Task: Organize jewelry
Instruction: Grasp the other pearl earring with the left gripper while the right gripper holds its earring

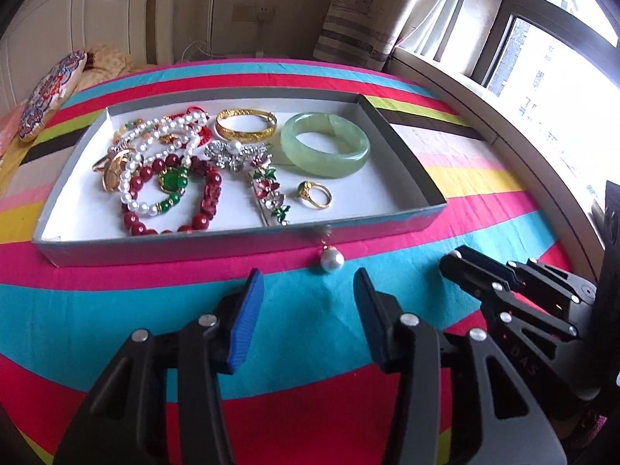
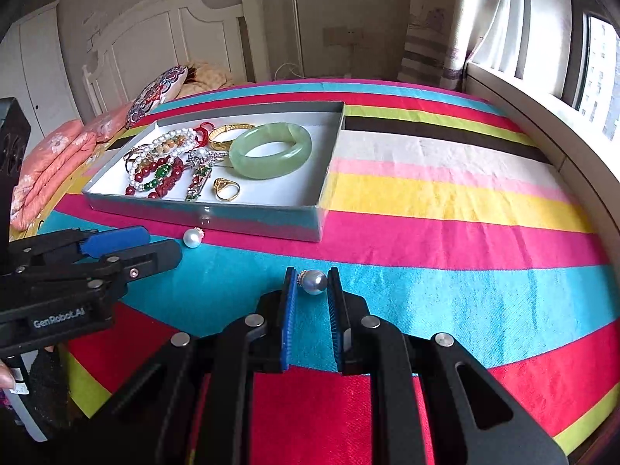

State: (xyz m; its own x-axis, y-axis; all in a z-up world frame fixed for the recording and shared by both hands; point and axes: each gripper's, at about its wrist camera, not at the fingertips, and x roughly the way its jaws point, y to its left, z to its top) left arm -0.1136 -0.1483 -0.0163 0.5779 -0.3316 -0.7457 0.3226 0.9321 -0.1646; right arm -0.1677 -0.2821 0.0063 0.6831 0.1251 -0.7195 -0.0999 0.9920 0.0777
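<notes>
A grey pearl earring is seen on the blue stripe. A white pearl earring lies against the grey box, in which a jade bangle, gold bangle, gold ring and tangled beads are kept.

Glossy pearl earring on matt woven striped bedcover; polished jade bangle in smooth cardboard tray.

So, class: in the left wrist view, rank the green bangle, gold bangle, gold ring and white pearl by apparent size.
1. Green bangle
2. Gold bangle
3. Gold ring and white pearl: they look alike, and the pearl lies nearer the camera, so unranked.
</notes>
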